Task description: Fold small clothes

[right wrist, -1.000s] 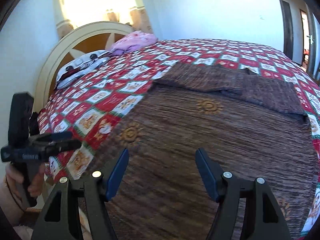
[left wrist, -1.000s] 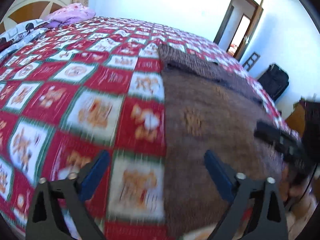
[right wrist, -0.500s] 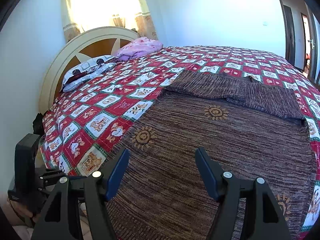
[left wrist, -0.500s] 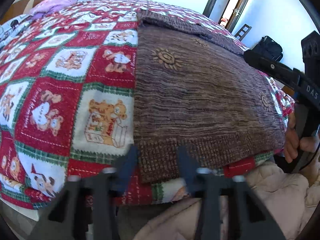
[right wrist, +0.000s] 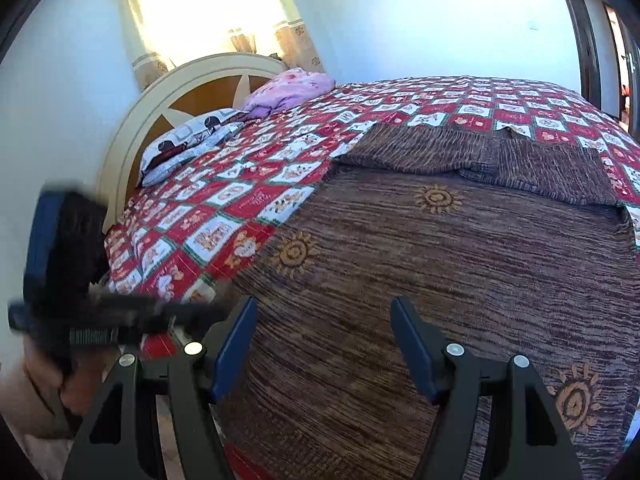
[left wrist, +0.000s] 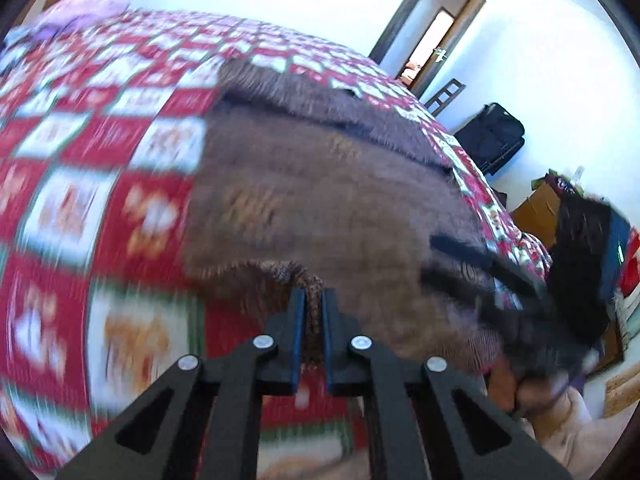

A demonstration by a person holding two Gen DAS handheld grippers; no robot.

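A brown knitted sweater (right wrist: 440, 264) with orange sun motifs lies flat on the red patchwork bedspread (right wrist: 248, 196), its sleeves folded across the far end. My left gripper (left wrist: 313, 300) is shut on the sweater's near hem corner (left wrist: 296, 274), which is lifted into a bunch. In the right wrist view the left gripper (right wrist: 120, 316) shows blurred at the left. My right gripper (right wrist: 324, 320) is open and empty, hovering over the sweater's near hem. It also shows blurred in the left wrist view (left wrist: 492, 276).
A cream headboard (right wrist: 168, 96), a patterned pillow (right wrist: 188, 140) and a pink bundle (right wrist: 292, 86) are at the bed's head. A doorway (left wrist: 432, 40), a black suitcase (left wrist: 492, 136) and cardboard boxes (left wrist: 536, 206) stand by the far wall.
My left gripper went from open beside the sweater to the hem, closed on its corner and lifted it. My right gripper stayed open over the sweater, barely shifting.
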